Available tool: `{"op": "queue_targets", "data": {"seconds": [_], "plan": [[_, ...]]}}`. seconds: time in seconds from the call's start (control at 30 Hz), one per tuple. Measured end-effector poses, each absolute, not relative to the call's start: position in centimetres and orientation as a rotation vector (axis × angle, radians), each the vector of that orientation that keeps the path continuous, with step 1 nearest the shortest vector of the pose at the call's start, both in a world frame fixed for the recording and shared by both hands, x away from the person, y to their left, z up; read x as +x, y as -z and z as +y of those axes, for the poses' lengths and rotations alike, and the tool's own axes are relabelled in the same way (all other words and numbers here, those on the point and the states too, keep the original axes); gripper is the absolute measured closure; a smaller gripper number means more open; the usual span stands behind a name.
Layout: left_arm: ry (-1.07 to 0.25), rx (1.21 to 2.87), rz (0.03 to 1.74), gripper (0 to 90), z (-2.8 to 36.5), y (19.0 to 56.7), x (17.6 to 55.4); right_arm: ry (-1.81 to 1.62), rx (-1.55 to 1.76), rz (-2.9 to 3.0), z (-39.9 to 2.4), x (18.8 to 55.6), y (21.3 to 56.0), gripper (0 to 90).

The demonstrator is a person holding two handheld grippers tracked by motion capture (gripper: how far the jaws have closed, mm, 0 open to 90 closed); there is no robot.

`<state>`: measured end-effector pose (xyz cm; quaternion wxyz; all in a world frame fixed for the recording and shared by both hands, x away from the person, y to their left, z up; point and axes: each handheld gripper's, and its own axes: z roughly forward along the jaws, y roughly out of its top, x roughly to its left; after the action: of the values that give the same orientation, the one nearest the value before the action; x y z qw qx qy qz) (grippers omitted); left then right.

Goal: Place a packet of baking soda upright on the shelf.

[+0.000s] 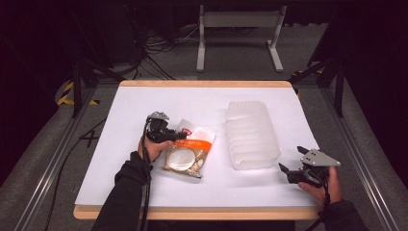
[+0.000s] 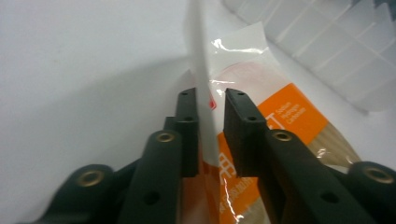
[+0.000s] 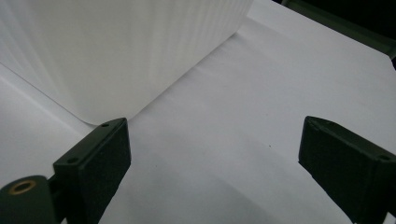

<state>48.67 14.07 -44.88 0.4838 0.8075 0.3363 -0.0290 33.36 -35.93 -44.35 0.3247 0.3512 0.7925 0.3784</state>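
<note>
clear orange-labelled packet (image 1: 187,149) lies flat beside a translucent ribbed container (image 1: 251,134).

Glossy plastic packet (image 1: 187,149); frosted ribbed plastic tub (image 1: 251,134)

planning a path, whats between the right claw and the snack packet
The translucent plastic bin stands between the right claw and the snack packet, as the high view shows, with bare white table either side.

The packet (image 2: 285,116) has white print on its orange band. It is too blurred to read.
</note>
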Motion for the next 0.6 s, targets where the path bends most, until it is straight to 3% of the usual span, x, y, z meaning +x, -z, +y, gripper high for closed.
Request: {"op": "queue_targets", "data": {"seconds": [0.23, 0.6], "plan": [[0.055, 1.960, 0.705, 84.7, 14.4, 42.7, 47.1, -0.995, 0.919, 2.081, -35.9, 33.4, 44.3, 9.7], [-0.100, 1.979, 0.555, 89.8, 15.3, 39.4, 43.1, -0.991, 0.918, 2.082, -35.9, 33.4, 44.3, 9.7]]}}
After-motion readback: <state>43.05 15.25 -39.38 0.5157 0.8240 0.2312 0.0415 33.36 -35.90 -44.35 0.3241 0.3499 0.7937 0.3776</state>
